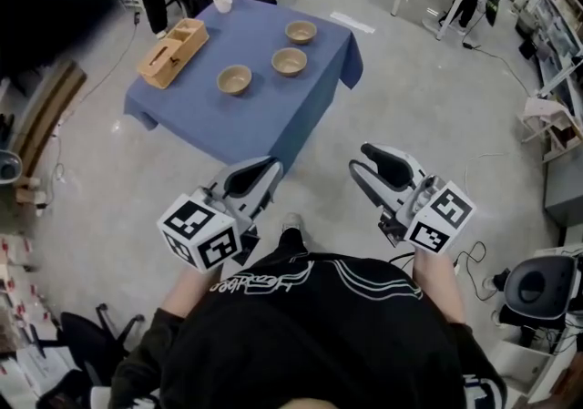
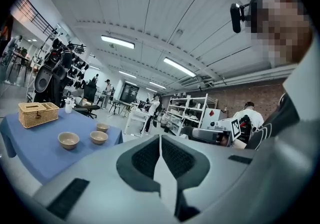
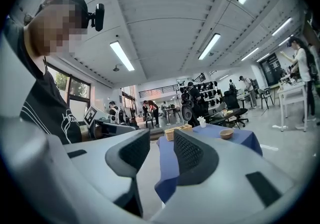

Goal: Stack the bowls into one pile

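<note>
Your left claw (image 1: 266, 170) is closed on nothing; your right claw (image 1: 363, 159) stands open and empty. The three bowls (image 1: 234, 80) sit unstacked and apart on the blue worktop (image 1: 273, 120), well ahead of both claws.

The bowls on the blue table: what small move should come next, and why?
Probably step forward toward the table: the three bowls lie apart on it, and the left gripper, shut, and the right gripper, open and empty, both hang well short of its edge.

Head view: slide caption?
Three unstacked bowls on blue table; left hand-held gripper shut, right hand-held gripper open, both empty.
</note>
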Demonstrator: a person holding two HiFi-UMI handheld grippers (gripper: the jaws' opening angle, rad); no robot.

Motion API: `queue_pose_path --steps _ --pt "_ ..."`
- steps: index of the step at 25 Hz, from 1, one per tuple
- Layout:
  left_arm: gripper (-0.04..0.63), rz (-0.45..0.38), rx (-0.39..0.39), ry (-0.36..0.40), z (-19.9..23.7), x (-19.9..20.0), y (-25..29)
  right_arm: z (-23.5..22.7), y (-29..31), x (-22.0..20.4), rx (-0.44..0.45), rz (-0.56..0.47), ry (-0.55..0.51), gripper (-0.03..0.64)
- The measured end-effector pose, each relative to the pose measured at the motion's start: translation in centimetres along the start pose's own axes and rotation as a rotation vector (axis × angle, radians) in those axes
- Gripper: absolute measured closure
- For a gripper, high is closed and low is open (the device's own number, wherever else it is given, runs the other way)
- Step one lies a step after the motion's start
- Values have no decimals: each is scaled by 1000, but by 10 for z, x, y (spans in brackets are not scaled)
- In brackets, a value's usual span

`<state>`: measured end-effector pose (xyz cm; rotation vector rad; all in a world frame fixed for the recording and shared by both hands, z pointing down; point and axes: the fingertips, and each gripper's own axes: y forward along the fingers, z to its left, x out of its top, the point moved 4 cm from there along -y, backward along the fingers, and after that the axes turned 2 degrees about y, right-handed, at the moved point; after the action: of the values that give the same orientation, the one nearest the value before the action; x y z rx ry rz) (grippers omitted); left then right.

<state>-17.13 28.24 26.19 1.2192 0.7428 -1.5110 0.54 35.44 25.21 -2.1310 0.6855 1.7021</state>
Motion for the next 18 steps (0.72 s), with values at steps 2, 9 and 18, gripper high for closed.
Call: queue_pose_path --steps 2,9,18 --pt "565 13 -1 -12 22 5 14 -20 15 1 -13 11 13 462" --pt "565 58 -16 -46 100 15 61 -82 78 -2 -39 69 42 449" --pt "565 87 -26 -60 184 33 109 -144 144 4 -90 125 45 416"
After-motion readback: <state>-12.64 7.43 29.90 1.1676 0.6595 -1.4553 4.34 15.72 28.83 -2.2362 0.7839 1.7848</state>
